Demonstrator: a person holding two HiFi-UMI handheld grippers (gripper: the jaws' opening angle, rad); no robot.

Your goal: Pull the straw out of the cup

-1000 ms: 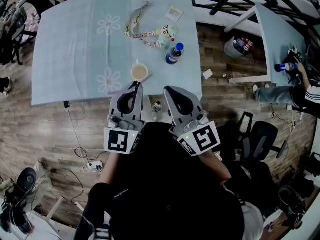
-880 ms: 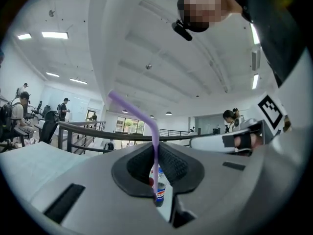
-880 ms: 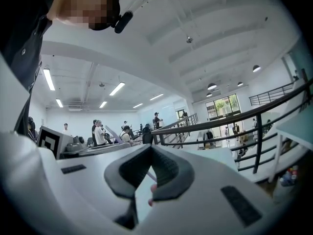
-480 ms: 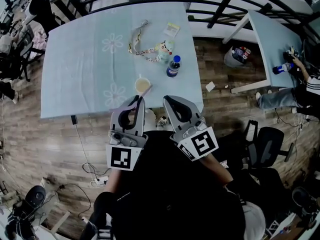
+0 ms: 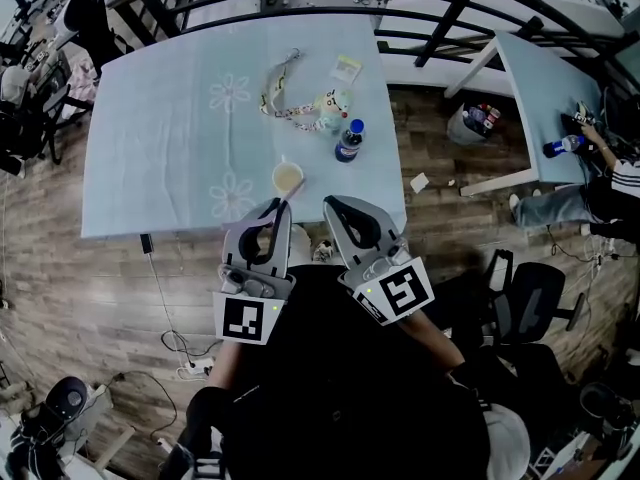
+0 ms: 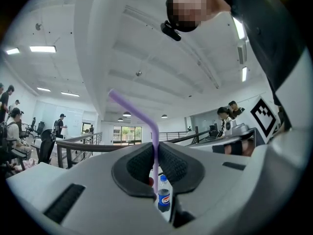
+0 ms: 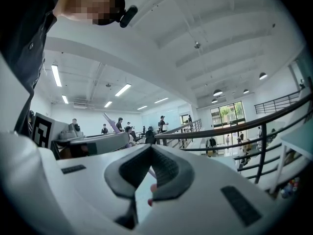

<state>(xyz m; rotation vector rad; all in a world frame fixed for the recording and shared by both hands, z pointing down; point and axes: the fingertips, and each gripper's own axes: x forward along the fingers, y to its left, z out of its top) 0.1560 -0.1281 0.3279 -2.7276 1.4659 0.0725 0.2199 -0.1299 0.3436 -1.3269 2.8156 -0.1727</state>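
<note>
In the left gripper view, the left tongs (image 6: 155, 150) are clenched on one straw (image 6: 142, 118). It is thin, smooth, purple plastic. It rises from between the two dark ribbed pads, then bends off to the left. Through the slit below the pads stands one bottle (image 6: 164, 196) with a blue cap and a blue label.

In the right gripper view, the right tongs (image 7: 150, 149) have their two dark ribbed pads pressed together at the tips, and nothing is gripped there. Pale blue cloth shows in the gap lower down. To the left, the straw's purple upper end pokes up above the grey shell of the left tongs.

In the head view, one round, pale cup (image 5: 288, 178) holding tan liquid stands on a worktop (image 5: 150, 138) covered in light blue cloth printed with white flowers. The tips of the left tongs lie just on the near side of the cup. A short pinkish sliver of straw shows between those tips and the cup's near rim. Whether its lower end is still inside the cup cannot be told. The right tongs sit near the cup, to its right and a little nearer the person. The bottle stands beyond the cup to the right. One patterned lanyard (image 5: 281, 99) lies looped farther beyond the cup. A second blue-topped worktop (image 5: 535, 78) stands well off to the cup's right.
</note>
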